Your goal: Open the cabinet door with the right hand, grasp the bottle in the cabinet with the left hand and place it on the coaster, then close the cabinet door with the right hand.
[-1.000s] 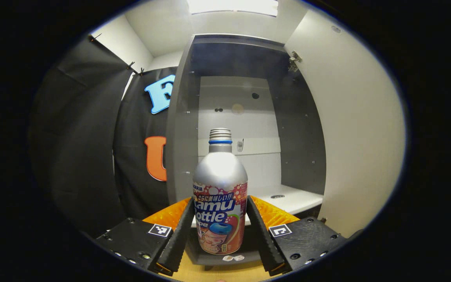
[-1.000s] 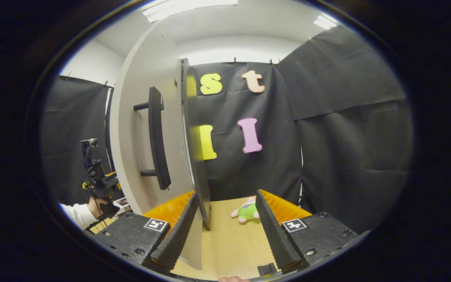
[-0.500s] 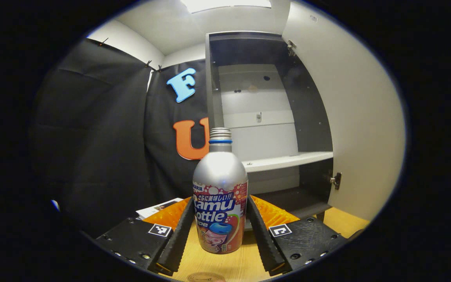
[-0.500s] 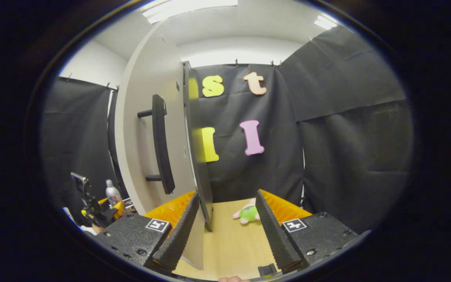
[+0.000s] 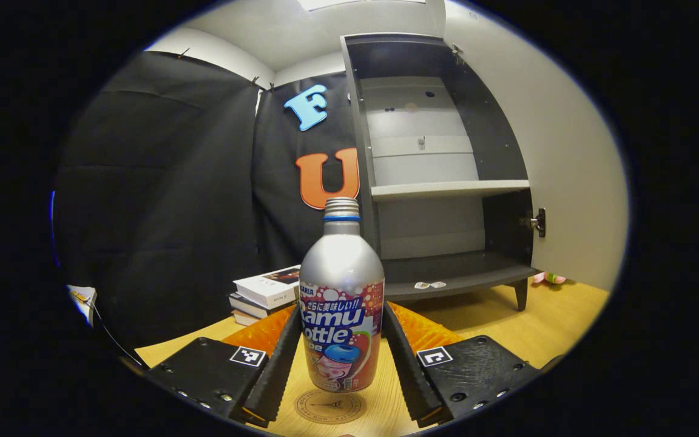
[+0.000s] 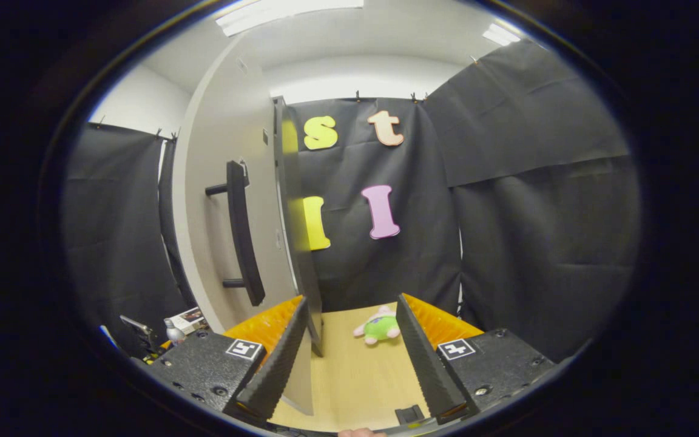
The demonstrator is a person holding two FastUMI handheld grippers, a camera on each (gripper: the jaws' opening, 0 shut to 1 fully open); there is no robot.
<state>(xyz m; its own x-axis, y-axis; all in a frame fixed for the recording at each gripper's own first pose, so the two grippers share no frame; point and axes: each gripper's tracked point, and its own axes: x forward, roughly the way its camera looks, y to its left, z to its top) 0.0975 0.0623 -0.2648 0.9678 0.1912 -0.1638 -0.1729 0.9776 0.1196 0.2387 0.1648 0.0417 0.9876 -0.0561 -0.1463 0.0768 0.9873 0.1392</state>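
The left gripper [image 5: 341,364] clamps a smooth silver metal bottle [image 5: 341,303] with a threaded neck, both ridged fingers pressing its printed label. It stands upright over a round wooden coaster [image 5: 323,406], partly cut off below; whether they touch is unclear. Behind stands the open dark cabinet [image 5: 446,188] with pale shelves. The right gripper [image 6: 349,358] is spread wide, holding nothing, beside the cabinet door [image 6: 222,200] and its dark bar handle [image 6: 240,233], above the wooden desk [image 6: 355,370].

Wooden table [image 5: 543,321]: coaster [image 5: 324,405], books [image 5: 263,291], cabinet [image 5: 446,182], perhaps plush toy [image 6: 377,325].
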